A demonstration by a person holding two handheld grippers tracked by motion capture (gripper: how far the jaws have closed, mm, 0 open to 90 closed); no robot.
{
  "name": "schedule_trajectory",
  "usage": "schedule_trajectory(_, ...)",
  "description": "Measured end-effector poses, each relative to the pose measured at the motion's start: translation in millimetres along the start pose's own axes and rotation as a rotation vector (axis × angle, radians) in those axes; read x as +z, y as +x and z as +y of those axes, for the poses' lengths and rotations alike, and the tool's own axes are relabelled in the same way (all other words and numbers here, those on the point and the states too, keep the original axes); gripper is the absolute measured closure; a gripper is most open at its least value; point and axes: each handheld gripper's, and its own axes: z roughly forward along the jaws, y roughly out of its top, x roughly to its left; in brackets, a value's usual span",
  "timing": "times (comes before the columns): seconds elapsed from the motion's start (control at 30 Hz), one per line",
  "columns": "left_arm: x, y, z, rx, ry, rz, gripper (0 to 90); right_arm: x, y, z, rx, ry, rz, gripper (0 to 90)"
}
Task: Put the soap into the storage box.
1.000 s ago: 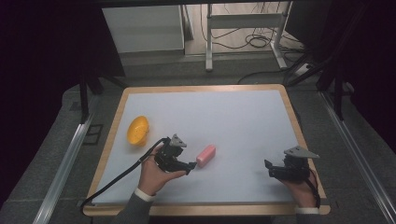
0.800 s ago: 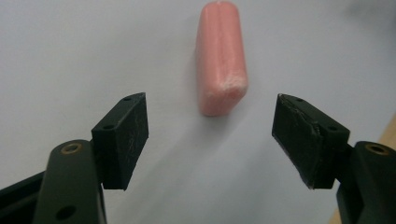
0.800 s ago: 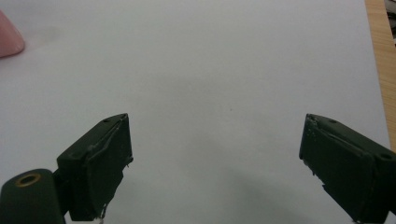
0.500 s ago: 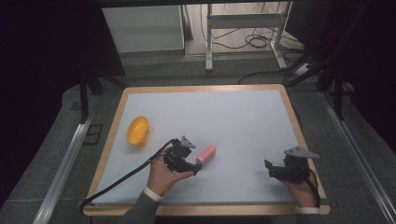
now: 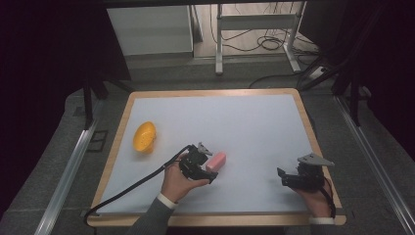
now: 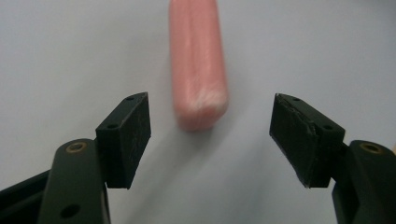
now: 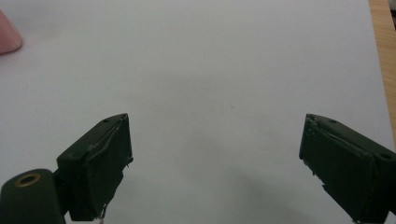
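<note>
**benchmonkey:** Pink block [image 5: 216, 161] on the white table [image 5: 254, 122] looks like the target. It lies a bit left of the middle, toward the near edge. The left gripper [image 5: 205, 172] is lined up right at its near end, and in the left gripper view the block [image 6: 198, 60] runs straight away from the camera with its rounded end just past the pads [image 6: 135, 135]. Jaws have just been closing a bit but are still wide, with daylight on both sides of the block and nothing pinched. So I'd call this the approach, just ahead of the grab.

**torque_tom:** Agreed. Next move, I reckon: push a little farther along the block so the pads straddle its sides, then squeeze. It looks soft, foam or sponge maybe, though it's too blurry to be sure, so I'd squeeze gently. What's the other hand doing?

**benchmonkey:** Right gripper [image 5: 288, 180] is parked near the right near corner, well apart from the block. Its jaws are spread wide over bare table with nothing in them. Its own view just catches a pink tip [image 7: 8, 35] at the far left.

**torque_tom:** Anything in the way?

**benchmonkey:** Not really. A yellow bowl [image 5: 144, 136] sits at the left side, well apart from the block. The left gripper's cable [image 5: 132, 188] trails back off the near edge, away from the reach.
</note>
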Motion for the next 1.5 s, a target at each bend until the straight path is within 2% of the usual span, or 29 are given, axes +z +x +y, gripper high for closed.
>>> schedule_trajectory(0.07,4.2,1.0,3.9,0.002,0.018,0.014,30.0,0.0,-0.2,-0.1,-0.001,-0.002,-0.003,8.9)
schedule_trajectory(0.13,8.6,-0.2,8.4,0.008,0.020,0.013,30.2,0.2,-0.6,-0.3,0.001,-0.002,-0.001,9.0)
schedule_trajectory(0.23,11.3,0.0,11.5,-0.006,0.008,-0.005,30.0,0.0,-0.5,-0.2,-0.001,-0.002,-0.003,9.0)
schedule_trajectory(0.27,14.4,-0.6,14.2,0.008,0.030,0.018,29.7,-0.4,-0.5,0.1,-0.001,-0.004,-0.002,8.9)
schedule_trajectory(0.4,19.0,-3.7,21.9,0.022,0.038,0.014,31.1,-0.6,-1.5,0.1,-0.001,-0.008,-0.005,8.9)
schedule_trajectory(0.53,28.4,1.3,23.7,0.009,0.063,0.020,33.4,-2.4,-2.4,0.1,0.001,-0.012,-0.009,8.9)
schedule_trajectory(0.8,40.8,1.7,22.3,-0.002,0.059,0.038,41.2,-2.1,-4.3,-0.7,0.005,-0.010,-0.017,9.0)
schedule_trajectory(0.97,42.9,1.4,21.9,0.006,0.070,0.049,52.5,-2.5,-4.2,-0.4,0.007,-0.012,-0.020,8.9)
schedule_trajectory(1.1,43.7,2.8,21.5,-0.005,0.068,0.064,59.9,-4.0,-5.5,-0.3,0.006,-0.018,-0.029,9.0)
schedule_trajectory(1.3,43.7,1.4,21.1,-0.001,0.056,0.086,60.3,-5.9,-6.4,0.3,0.007,-0.027,-0.035,8.9)
schedule_trajectory(1.33,43.0,1.3,20.4,0.007,0.038,0.095,60.3,-5.9,-6.3,0.3,0.005,-0.026,-0.035,8.9)
schedule_trajectory(1.5,34.5,5.2,20.5,0.005,0.025,0.085,60.3,-8.0,-7.9,0.6,0.010,-0.033,-0.040,9.0)
